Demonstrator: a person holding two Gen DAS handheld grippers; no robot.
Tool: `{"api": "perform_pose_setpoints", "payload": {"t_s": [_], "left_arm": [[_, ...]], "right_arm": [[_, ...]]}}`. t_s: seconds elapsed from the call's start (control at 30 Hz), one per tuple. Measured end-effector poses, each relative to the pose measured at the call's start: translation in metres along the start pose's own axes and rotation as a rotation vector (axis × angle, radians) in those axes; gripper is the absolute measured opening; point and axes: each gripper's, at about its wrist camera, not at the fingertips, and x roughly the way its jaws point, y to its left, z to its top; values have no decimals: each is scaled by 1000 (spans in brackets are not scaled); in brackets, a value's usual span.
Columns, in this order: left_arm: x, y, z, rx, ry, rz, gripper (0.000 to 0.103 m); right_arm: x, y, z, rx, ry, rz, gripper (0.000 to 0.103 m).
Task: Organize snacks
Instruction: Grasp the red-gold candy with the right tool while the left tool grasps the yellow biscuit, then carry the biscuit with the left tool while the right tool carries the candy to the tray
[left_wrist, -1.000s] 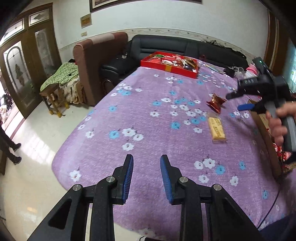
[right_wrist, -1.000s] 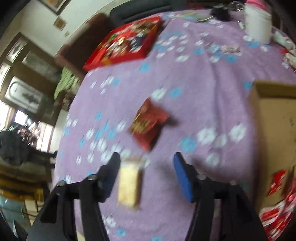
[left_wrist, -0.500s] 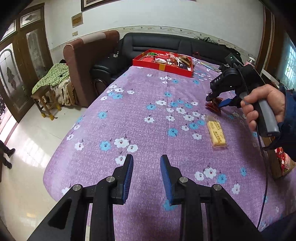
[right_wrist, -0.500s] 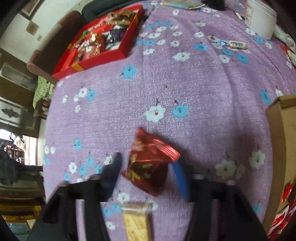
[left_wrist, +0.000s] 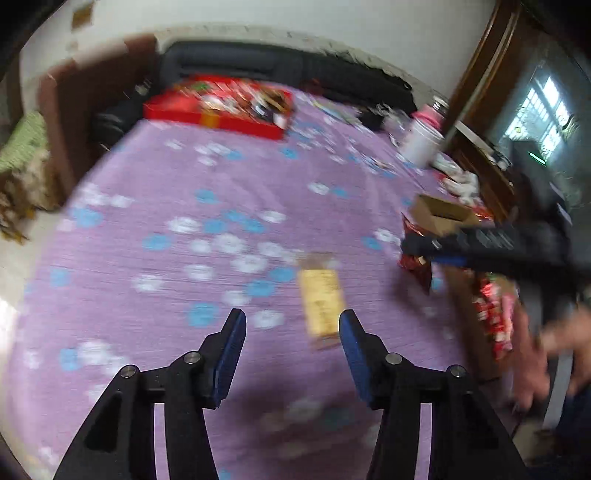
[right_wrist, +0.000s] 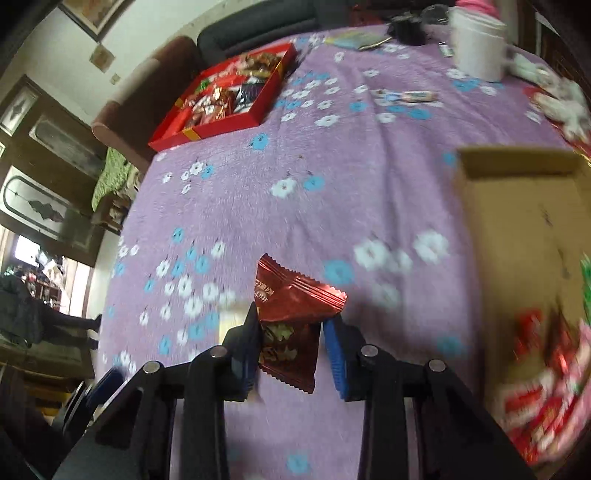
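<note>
Right gripper (right_wrist: 291, 336): we're closing on the red packet (right_wrist: 291, 321).
Left gripper (left_wrist: 293, 332): we're opening, nothing between; yellow bar (left_wrist: 320, 301) ahead.
Nearby: carton (right_wrist: 517, 229), red tray (right_wrist: 225, 99).
Writing: too blurred.

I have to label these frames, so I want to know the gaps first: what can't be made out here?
- Yellow snack bar: print unreadable, left wrist view, motion blur.
- Red packet: lower part hidden between the closing right gripper; pad contact unclear.
- Cardboard box: contents smeared, cut by right edge.
- Red tray: snacks too small to name.
</note>
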Motion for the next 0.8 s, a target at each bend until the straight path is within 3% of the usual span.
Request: {"api": "perform_pose_setpoints", "payload": {"t_s": [0.1, 0.17, 0.27, 0.37, 0.43, 0.6, 0.73, 0.8], "left_arm": [[22, -13, 6, -23, 57, -18, 56], [35, -25, 8, -16, 85, 3, 56], [50, -36, 7, 1, 105, 57, 64], [63, -41, 8, 18, 118, 96, 64], [72, -39, 7, 35, 123, 147, 59], [72, -37, 3, 92, 57, 202, 35], [73, -37, 1, 101, 30, 209, 35], [69, -36, -1, 68, 30, 178, 35]], "right_arm": [[-30, -20, -22, 46, -45, -12, 32], [-43, -31, -34, 66, -62, -24, 32], [-67, -46, -50, 92, -110, -45, 32], [-81, -57, -62, 115, -134, -50, 32], [-89, -61, -67, 115, -146, -45, 32], [-107, -64, -72, 84, -174, -33, 32], [-116, -70, -72, 82, -190, -19, 32], [-116, -73, -72, 83, -189, -11, 32]]}}
